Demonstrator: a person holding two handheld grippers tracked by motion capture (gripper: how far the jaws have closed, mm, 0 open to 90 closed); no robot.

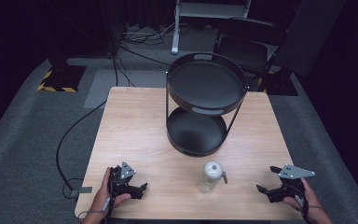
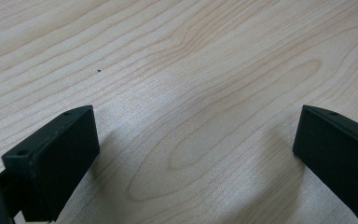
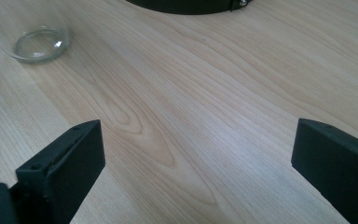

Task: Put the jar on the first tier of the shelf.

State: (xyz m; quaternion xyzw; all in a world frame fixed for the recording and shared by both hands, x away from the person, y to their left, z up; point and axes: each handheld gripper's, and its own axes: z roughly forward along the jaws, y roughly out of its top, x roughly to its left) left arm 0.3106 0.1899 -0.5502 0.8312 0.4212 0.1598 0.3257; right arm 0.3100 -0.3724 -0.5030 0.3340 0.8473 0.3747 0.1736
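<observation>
Jar [image 1: 210, 176] as landmark: a clear glass one with a white domed lid and a small clasp at its right, standing upright near the front edge of the wooden table [image 1: 135, 126], roughly midway between the two hands. It is the thing nearest the grippers, so I take it as the piece to be handled.

The left gripper [image 1: 137, 189] sits well to the left of the jar, low over the table, its jaws spread wide with bare wood between them, as the left gripper view shows. The right gripper [image 1: 268, 179] is well to the right of the jar, jaws pointing toward it and likewise spread — nothing between them. In the right gripper view the jar's glass base [image 3: 41, 44] lies up and to the left of the jaws, so the gripper is not yet lined up on it.

Behind the jar, close but apart, stands a black two-tier round rack [image 1: 205, 105]; its lower tray opens toward the jar, probably the place the jar is meant for.

Room to move looks good: open wood on both sides of the jar lets either gripper come in level. The tight spots are behind — the rack's rim and slanted struts — and the table's front edge just before the jar, which leaves little margin for a nudge that way.
</observation>
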